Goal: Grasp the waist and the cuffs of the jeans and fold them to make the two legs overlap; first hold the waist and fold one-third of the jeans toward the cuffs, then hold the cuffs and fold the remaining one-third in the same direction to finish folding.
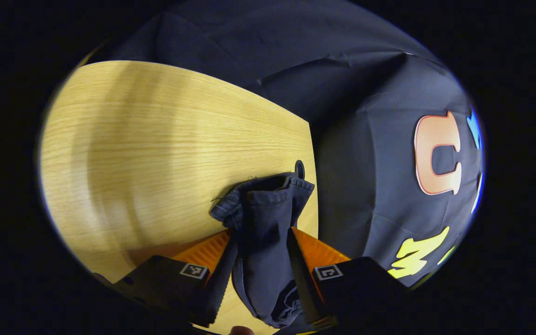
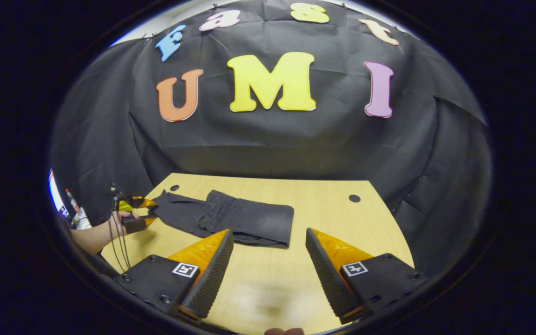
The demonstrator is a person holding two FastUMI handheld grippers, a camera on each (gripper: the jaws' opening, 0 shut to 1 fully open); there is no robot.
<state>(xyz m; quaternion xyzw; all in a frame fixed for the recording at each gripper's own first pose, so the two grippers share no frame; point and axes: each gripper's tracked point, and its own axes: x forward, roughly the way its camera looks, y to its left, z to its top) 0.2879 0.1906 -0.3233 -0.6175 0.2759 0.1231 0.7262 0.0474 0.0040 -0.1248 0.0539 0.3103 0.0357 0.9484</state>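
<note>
Dark denim bunched between the left gripper (image 1: 261, 260) fingers, both of which pressed on a gathered cuff end of the jeans (image 1: 261, 218); the hem poked out just beyond the fingertips, with the wooden table (image 1: 133, 153) spreading ahead of it and to its left. From the right gripper (image 2: 268, 265), whose fingers stood apart over bare tabletop with nothing between them, the jeans (image 2: 244, 221) lay ahead and a little to the left, flat on the table (image 2: 342, 218). The end nearer the middle of the table looked already folded over into a thicker slab, while the thinner leg end trailed off toward the other gripper (image 2: 135, 211) and the hand (image 2: 119, 218) holding it at the far left. Judging from that, the waist fold seemed done and the cuff fold was in hand. The cloth looked soft and limp but fairly heavy, likely to sag and drag rather than slide freely. A firm pinch through both stacked hems seemed best, perhaps with the free gripper taking the other corner so the fold lands square.
</note>
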